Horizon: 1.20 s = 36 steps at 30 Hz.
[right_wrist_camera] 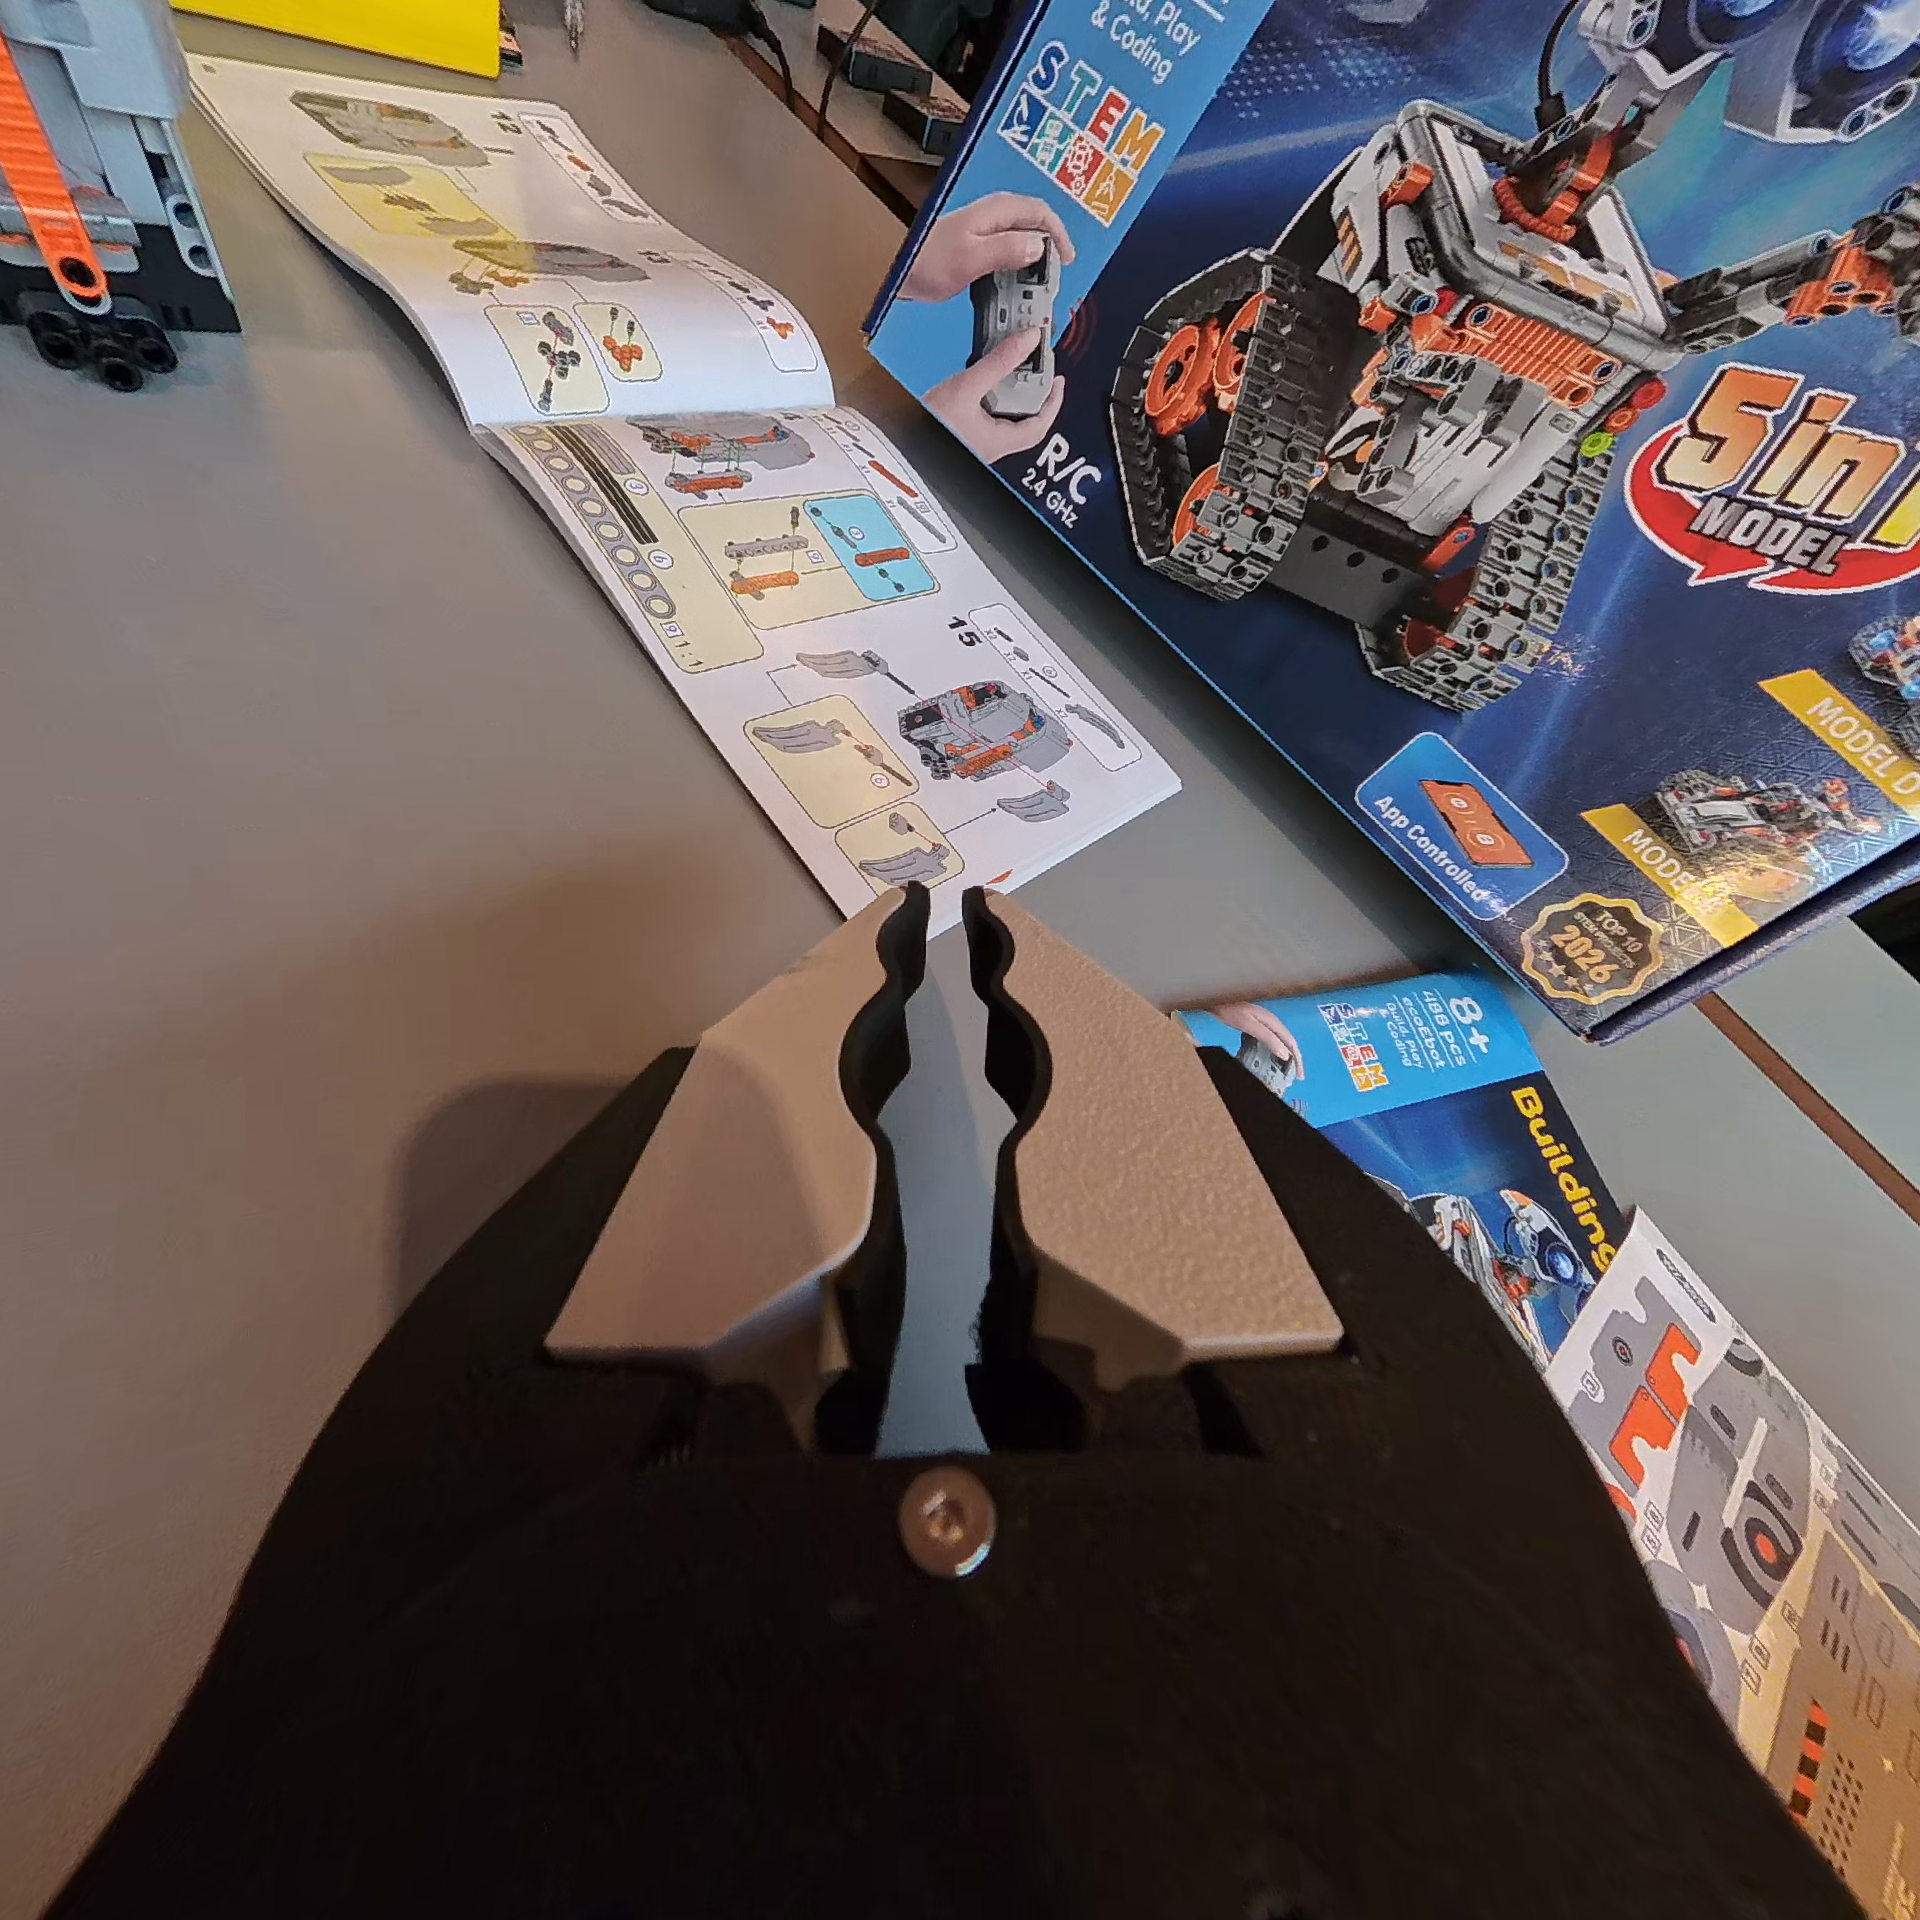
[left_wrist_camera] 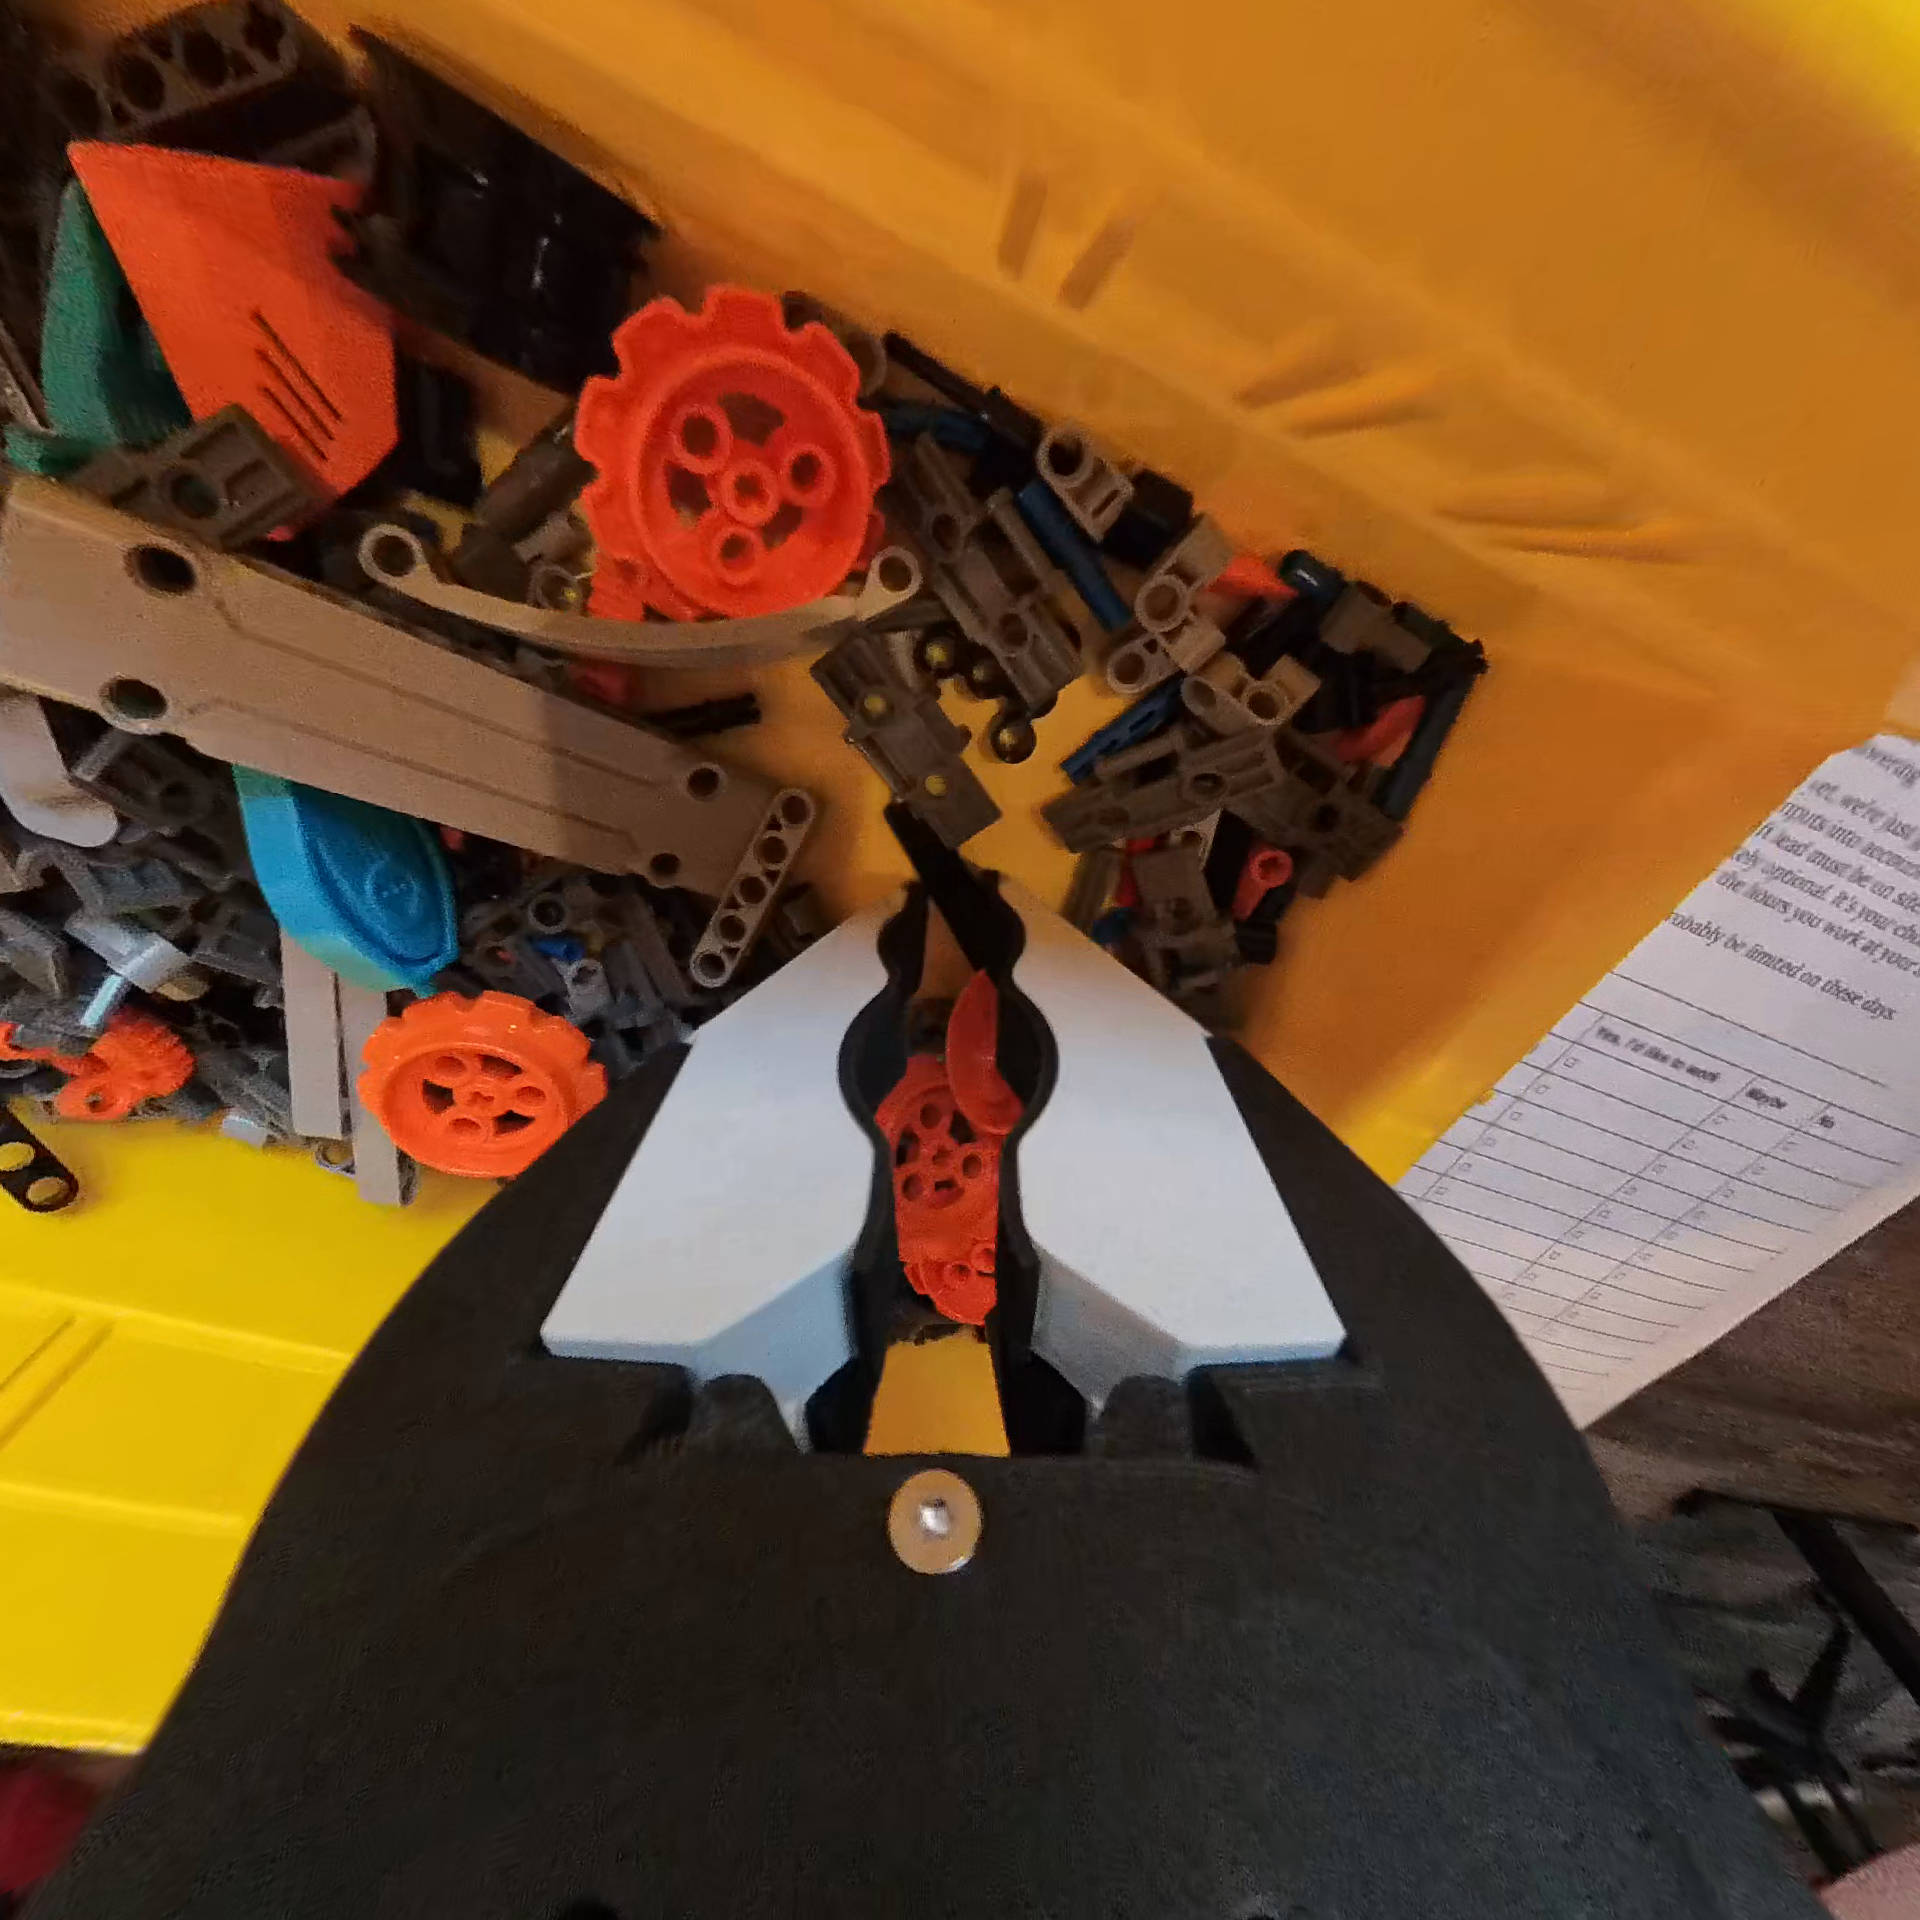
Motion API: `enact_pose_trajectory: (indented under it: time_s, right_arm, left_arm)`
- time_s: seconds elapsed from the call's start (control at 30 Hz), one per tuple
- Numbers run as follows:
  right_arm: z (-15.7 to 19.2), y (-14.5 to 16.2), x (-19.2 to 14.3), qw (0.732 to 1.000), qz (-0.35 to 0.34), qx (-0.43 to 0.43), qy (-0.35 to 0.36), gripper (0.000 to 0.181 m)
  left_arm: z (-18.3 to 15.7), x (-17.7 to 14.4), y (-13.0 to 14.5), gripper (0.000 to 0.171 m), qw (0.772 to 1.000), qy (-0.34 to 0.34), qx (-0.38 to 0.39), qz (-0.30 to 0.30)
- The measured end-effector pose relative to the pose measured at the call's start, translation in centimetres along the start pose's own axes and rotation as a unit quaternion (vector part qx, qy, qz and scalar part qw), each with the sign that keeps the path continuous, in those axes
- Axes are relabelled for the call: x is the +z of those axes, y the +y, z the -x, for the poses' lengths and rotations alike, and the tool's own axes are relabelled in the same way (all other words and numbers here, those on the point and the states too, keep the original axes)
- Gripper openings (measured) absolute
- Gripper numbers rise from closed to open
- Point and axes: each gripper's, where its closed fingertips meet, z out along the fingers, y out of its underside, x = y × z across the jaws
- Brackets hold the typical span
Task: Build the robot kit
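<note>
My left gripper [left_wrist_camera: 951, 899] hangs over a yellow bin [left_wrist_camera: 1247, 260] full of building-toy parts. It is shut on a thin black rod-like piece [left_wrist_camera: 925, 847] that sticks out past the fingertips towards the pile. Through the gap behind the tips I see a small orange gear [left_wrist_camera: 940, 1164] lying below. A large orange gear [left_wrist_camera: 732, 462] and a long grey panel [left_wrist_camera: 364, 707] lie just beyond. My right gripper [right_wrist_camera: 945, 904] is over the grey table [right_wrist_camera: 312, 727], jaws nearly together with nothing between them, tips at the near corner of an open instruction booklet [right_wrist_camera: 727, 499].
The bin also holds another orange gear [left_wrist_camera: 478, 1096], a blue oval piece [left_wrist_camera: 348, 883] and several grey and black connectors. A printed sheet [left_wrist_camera: 1683, 1091] lies at its right. A toy box [right_wrist_camera: 1455, 416], a leaflet [right_wrist_camera: 1455, 1122], a sticker sheet [right_wrist_camera: 1745, 1507] and a part-built model [right_wrist_camera: 94, 187] surround the booklet. Spacing between my two grippers at the tips: around 50 cm. The part-built model [right_wrist_camera: 94, 187] is closer to my right gripper, around 20 cm from its tips; the left tips are 25 cm off.
</note>
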Motion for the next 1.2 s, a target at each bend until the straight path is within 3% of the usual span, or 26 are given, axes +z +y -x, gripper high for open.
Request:
enact_pose_trajectory:
  time_s: [0.2,0.57,0.7,1.03,1.2]
  right_arm:
    - [0.2,0.0,0.0,1.000,0.001,-0.002,-0.004,0.005]
    - [0.2,0.0,0.0,1.000,0.001,-0.001,-0.006,0.005]
    - [0.2,0.0,0.0,1.000,0.002,-0.002,-0.006,0.005]
    - [0.3,0.0,0.1,1.000,0.002,-0.004,-0.007,0.005]
    - [0.4,-0.1,0.1,1.000,0.003,-0.004,-0.010,0.005]
  left_arm:
    - [1.9,-0.1,0.2,0.006,0.995,0.021,-0.101,-0.010]
    - [3.8,-0.5,-0.5,0.006,0.979,0.034,-0.179,-0.087]
    - [2.5,-0.9,-0.3,0.009,0.976,0.076,-0.178,-0.096]
    - [2.2,0.2,1.8,0.011,0.995,-0.010,-0.095,-0.038]
    - [2.3,0.2,1.9,0.012,0.994,-0.017,-0.101,-0.035]
